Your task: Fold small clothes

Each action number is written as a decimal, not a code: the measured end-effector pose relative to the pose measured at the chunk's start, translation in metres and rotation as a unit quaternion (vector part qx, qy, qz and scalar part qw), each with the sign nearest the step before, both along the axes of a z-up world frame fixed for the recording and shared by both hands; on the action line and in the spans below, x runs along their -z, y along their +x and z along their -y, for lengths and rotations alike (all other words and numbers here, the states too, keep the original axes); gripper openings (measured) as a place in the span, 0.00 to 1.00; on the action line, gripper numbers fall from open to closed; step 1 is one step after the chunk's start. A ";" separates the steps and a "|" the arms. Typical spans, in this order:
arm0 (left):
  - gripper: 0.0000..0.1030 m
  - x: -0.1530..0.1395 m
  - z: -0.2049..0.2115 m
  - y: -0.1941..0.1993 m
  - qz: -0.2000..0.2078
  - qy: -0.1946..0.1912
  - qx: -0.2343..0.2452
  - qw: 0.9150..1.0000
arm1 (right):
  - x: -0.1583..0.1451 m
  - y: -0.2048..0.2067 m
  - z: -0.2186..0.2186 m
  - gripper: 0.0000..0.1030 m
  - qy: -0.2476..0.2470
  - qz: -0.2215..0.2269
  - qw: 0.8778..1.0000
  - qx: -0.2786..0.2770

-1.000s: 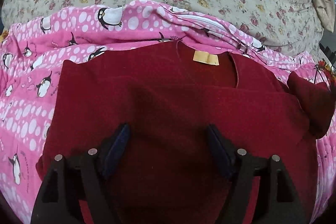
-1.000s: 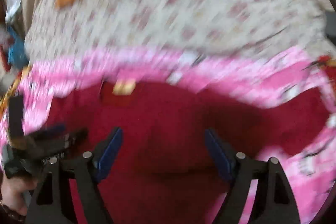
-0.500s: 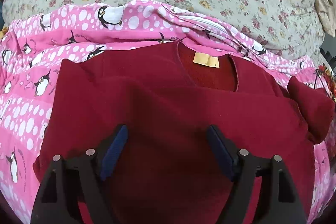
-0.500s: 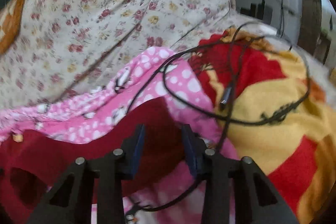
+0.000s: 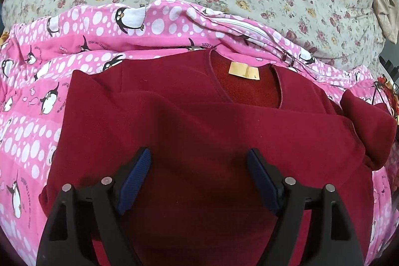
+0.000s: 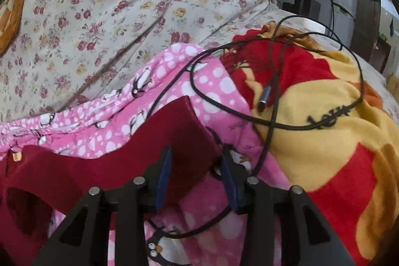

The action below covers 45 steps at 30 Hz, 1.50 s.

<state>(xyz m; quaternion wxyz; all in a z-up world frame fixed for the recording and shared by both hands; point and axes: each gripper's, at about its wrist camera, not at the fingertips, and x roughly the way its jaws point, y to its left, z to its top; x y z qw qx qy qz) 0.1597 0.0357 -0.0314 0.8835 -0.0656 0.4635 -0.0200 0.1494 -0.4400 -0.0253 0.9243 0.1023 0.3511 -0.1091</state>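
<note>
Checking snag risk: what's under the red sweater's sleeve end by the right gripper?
Under the sleeve end lies the pink penguin blanket, and a black cable runs beside it and under the right gripper. Anything directly beneath the sleeve is covered.

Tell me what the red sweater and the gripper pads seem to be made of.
The red sweater looks like soft fleece or brushed knit: matte, with a fuzzy nap inside the neck. The blue pads look like ribbed rubber or woven grip tape; fine cross-lines show, but which one is unclear.
</note>
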 end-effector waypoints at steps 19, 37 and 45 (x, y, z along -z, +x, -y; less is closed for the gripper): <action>0.67 -0.024 -0.025 -0.009 0.044 -0.044 -0.038 0.997 | -0.125 -0.042 -0.097 0.07 0.016 0.226 0.973 -0.035; 0.67 -0.024 -0.041 0.002 0.044 -0.216 0.001 0.975 | 0.004 -0.035 -0.379 0.36 0.036 0.008 0.916 -0.401; 0.67 -0.008 -0.008 -0.003 -0.006 -0.216 0.061 0.975 | -0.001 -0.065 -0.342 0.46 0.020 -0.008 0.933 -0.361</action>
